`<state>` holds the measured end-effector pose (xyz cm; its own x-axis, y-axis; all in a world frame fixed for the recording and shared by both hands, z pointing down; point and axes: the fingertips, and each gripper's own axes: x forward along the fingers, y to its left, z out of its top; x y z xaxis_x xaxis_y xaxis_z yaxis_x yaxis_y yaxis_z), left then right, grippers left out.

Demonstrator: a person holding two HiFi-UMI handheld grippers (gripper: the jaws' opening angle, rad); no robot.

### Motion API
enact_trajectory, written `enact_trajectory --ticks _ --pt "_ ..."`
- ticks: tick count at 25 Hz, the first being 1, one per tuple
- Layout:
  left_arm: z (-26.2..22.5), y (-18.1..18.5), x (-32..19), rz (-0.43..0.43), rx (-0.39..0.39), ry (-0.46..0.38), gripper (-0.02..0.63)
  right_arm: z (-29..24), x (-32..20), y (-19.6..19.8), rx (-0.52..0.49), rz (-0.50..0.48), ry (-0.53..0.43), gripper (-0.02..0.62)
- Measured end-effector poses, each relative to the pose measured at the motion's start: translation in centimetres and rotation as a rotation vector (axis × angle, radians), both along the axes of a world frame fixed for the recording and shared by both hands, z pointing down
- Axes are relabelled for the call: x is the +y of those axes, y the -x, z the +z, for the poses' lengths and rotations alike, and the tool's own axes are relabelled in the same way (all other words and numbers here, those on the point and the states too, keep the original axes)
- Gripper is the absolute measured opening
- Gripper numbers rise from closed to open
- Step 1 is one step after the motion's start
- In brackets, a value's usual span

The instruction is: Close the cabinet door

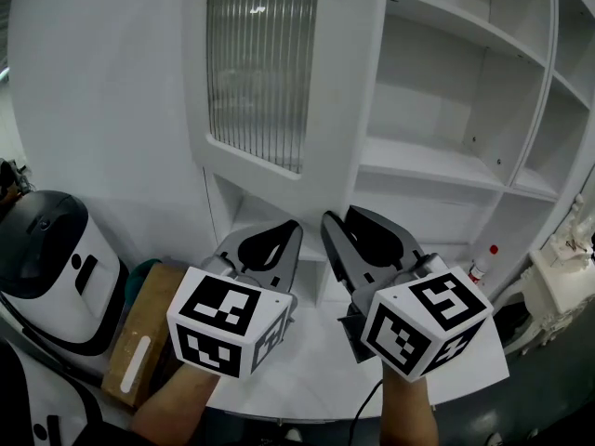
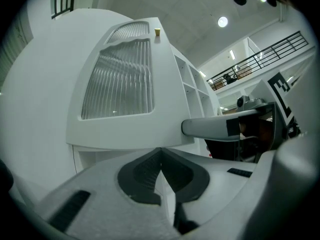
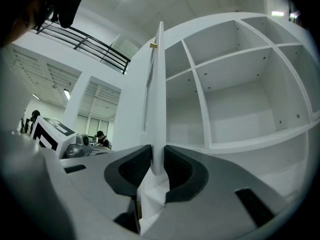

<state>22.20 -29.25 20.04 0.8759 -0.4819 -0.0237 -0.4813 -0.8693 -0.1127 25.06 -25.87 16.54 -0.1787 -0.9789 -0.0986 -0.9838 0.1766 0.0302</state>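
The white cabinet door [image 1: 339, 110] with a ribbed glass pane [image 1: 251, 63] stands swung out from the open shelves [image 1: 437, 91]. In the right gripper view the door [image 3: 159, 84] is edge-on, a small brass knob [image 3: 153, 45] near its top. My right gripper [image 3: 157, 151] has the door's lower edge between its pads, which lie against both faces with no gap showing. In the head view the right gripper [image 1: 338, 216] sits just under the door's bottom corner. My left gripper [image 1: 288, 229] is beside it, shut and empty [image 2: 161, 154], facing the door's front [image 2: 117, 79].
A white and black appliance [image 1: 46, 249] and a cardboard box [image 1: 139, 333] sit at the lower left. A red-capped bottle [image 1: 482, 266] and a white ornate piece of furniture [image 1: 562, 286] are at the right. A white tabletop [image 1: 307, 360] lies under the grippers.
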Motion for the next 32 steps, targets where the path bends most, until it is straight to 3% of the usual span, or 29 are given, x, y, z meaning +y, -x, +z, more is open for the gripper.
enact_trajectory --ticks 15,32 --pt "-1.8 -2.8 -2.6 -0.056 0.023 -0.036 0.011 0.0 -2.6 -3.8 -0.004 -0.048 -0.002 0.097" --pt "-2.0 -5.7 -4.9 -0.110 -0.010 -0.069 0.011 0.0 -5.4 -7.2 0.006 -0.081 -0.012 0.104"
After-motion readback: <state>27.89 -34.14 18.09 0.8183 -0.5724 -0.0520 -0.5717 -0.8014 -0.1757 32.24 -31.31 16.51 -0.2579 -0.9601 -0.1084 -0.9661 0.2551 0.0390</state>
